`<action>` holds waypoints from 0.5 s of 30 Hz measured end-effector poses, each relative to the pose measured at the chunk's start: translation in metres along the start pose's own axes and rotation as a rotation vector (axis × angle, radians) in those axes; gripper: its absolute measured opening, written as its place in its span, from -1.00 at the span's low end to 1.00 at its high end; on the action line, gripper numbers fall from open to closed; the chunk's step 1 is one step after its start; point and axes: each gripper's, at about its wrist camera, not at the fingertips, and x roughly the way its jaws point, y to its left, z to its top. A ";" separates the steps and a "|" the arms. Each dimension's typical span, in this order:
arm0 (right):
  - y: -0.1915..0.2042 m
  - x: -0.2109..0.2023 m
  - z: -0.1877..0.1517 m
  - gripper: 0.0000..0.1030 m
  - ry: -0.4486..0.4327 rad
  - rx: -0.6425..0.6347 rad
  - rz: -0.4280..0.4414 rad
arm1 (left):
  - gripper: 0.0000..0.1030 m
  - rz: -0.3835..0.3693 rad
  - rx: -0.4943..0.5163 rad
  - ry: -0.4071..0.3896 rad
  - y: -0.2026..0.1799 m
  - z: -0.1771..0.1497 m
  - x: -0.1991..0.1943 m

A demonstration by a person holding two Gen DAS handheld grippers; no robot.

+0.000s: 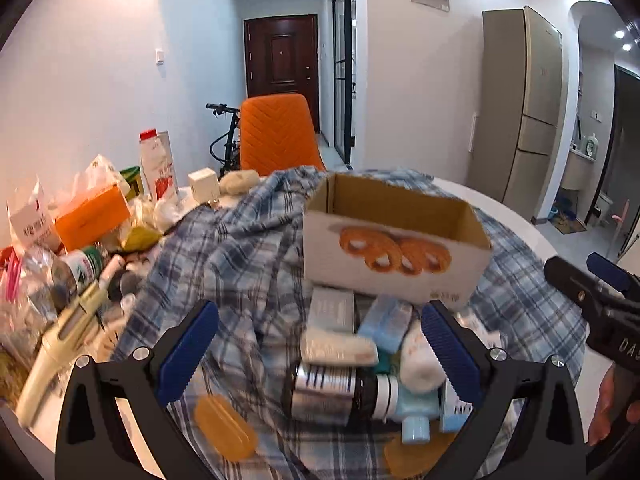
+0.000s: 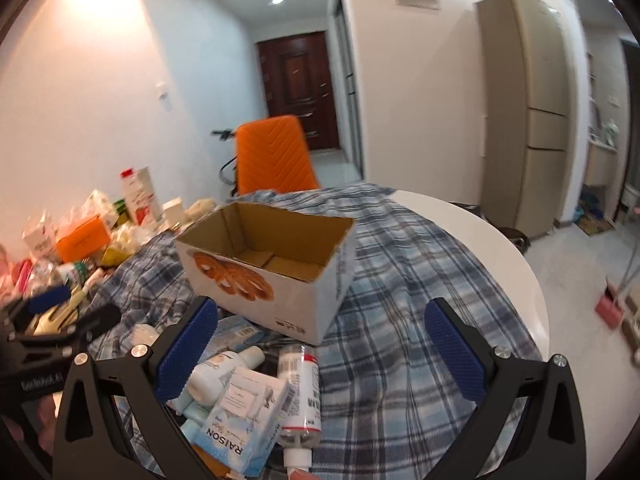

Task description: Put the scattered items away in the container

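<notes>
clutter crowds the round white table (image 2: pixel 500 248), most of it on a blue plaid cloth (image 2: pixel 400 280) that covers the middle. cardboard box (image 2: pixel 264 264) with pretzel pictures on its side stands open and upright on the cloth, nothing visible inside it. just in front of the box lies a heap of small toiletries: a dark bottle (image 1: pixel 332 392) on its side, a pale blue tube (image 1: pixel 414 420), a white "raison" carton (image 2: pixel 244 420) and a clear bottle with a red band (image 2: pixel 300 388), all touching or overlapping. left gripper (image 1: pixel 320 356) hangs over this heap with its blue pads spread wide, gripping nothing; right gripper (image 2: pixel 320 356) is likewise released and empty, over the cloth beside the heap. along the far left edge sit an orange tissue box (image 1: pixel 92 216), a milk carton (image 1: pixel 158 164) and plastic bags. an orange chair (image 1: pixel 276 136) stands behind the table.
</notes>
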 end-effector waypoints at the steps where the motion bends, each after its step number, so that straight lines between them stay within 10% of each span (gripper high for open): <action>1: 0.002 0.003 0.006 1.00 0.012 -0.022 0.021 | 0.99 -0.011 0.001 -0.004 0.000 0.005 0.000; 11: 0.004 0.047 0.051 1.00 0.186 -0.117 0.134 | 0.99 -0.093 0.120 0.096 -0.015 0.062 0.044; 15: -0.010 0.076 0.064 1.00 0.323 -0.085 0.172 | 0.99 -0.266 0.088 0.323 -0.014 0.077 0.081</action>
